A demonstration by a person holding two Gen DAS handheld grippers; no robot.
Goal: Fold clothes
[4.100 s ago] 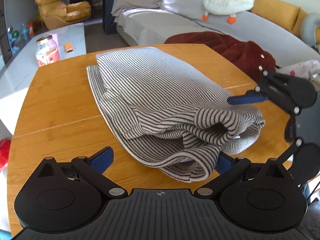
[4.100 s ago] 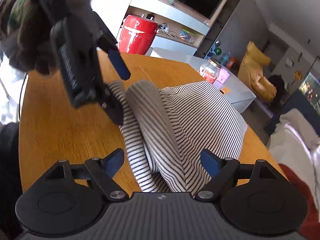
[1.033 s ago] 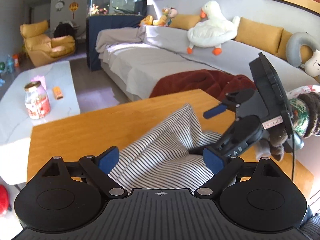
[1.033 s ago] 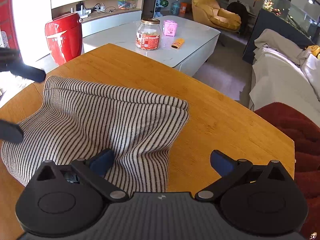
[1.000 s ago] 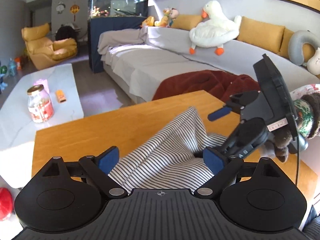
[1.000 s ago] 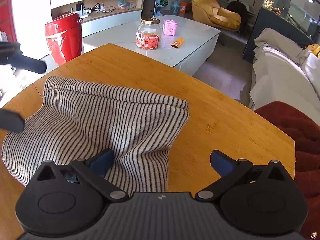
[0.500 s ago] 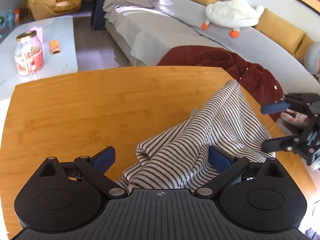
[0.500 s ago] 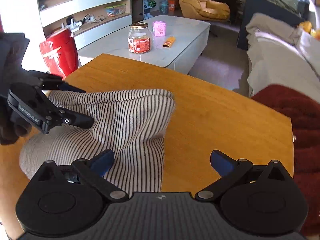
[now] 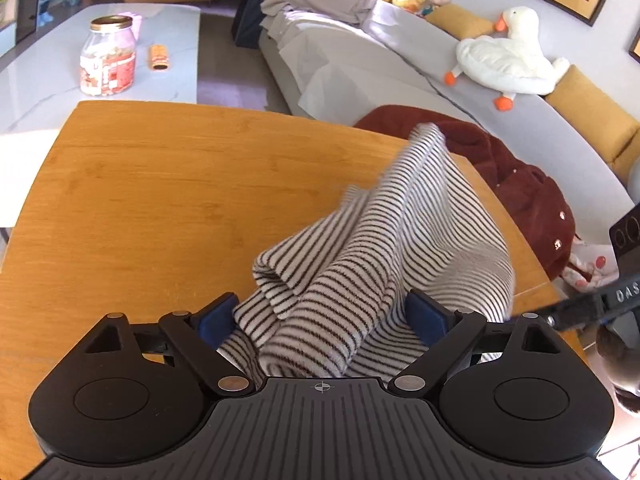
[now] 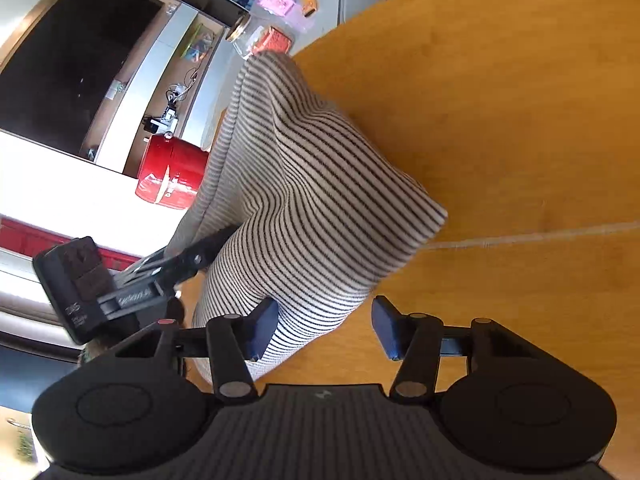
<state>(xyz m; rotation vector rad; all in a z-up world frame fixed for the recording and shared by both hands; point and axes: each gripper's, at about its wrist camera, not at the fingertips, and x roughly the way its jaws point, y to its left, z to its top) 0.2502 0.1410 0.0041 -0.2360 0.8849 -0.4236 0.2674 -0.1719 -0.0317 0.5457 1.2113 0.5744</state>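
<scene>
**Now — striped garment bunched between two grippers**

Partly raised from the wooden surface (image 9: 160, 208), the striped garment (image 9: 400, 248) is bunched. The left gripper (image 9: 326, 318) is wide, cloth filling its jaws. The right gripper (image 10: 322, 330) has just been closing — half open, cloth against one pad only.

The black-and-white striped knitted cloth garment (image 9: 384, 256) looks soft, slightly fuzzy and matt. The orange-brown wooden bench (image 9: 160, 208) is smooth, with fine grain and a low satin shine. The left tool (image 9: 320, 316) has black matt plastic arms, small shiny metal pivot pins and dark blue matt pads (image 9: 424, 316). Its body is ribbed black plastic. The clear jar with a gold lid (image 9: 107, 56) is glossy.
</scene>
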